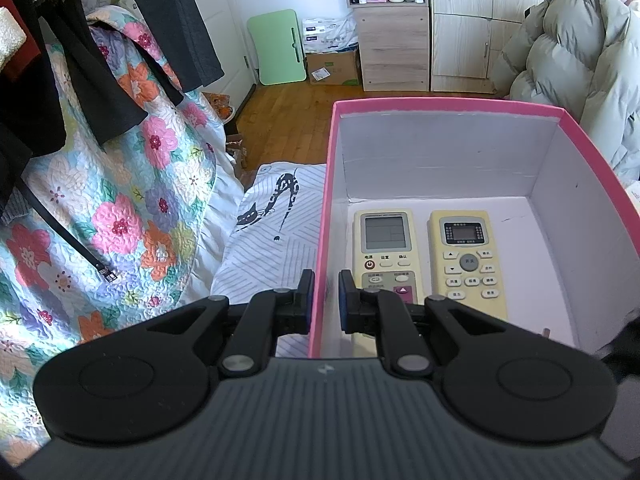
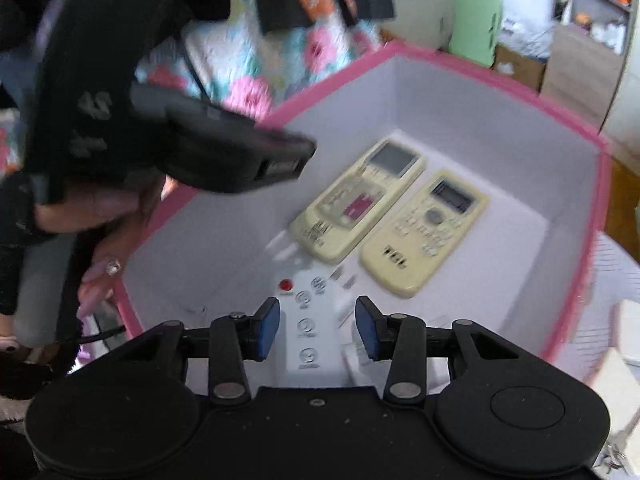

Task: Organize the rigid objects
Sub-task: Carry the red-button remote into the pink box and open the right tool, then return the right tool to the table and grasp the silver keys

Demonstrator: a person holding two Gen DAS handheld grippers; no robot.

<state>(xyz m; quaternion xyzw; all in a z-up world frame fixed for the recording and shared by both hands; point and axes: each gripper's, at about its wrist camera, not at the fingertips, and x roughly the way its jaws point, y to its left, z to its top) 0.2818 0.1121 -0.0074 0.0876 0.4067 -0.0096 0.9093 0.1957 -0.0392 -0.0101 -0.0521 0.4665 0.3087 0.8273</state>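
Observation:
A pink box [image 1: 325, 184] with a white inside stands on the bed. Two cream remotes lie side by side on its floor: one with a magenta button [image 1: 384, 248] and a yellower one [image 1: 466, 258]. My left gripper [image 1: 323, 300] is shut on the box's left wall, one finger on each side. In the right wrist view the box [image 2: 576, 132] holds the same two remotes [image 2: 360, 204] [image 2: 428, 228]. My right gripper [image 2: 318, 328] is open over a white remote [image 2: 308, 324] lying on the box floor between its fingers. The left gripper [image 2: 280, 160] shows at the box's rim.
A floral quilt [image 1: 120, 184] and dark hanging clothes [image 1: 80, 64] are to the left. A cat-print sheet [image 1: 276, 216] lies beside the box. A grey puffer jacket [image 1: 568, 64] is at the right. A wooden cabinet [image 1: 394, 44] and a green folding table [image 1: 278, 46] stand behind.

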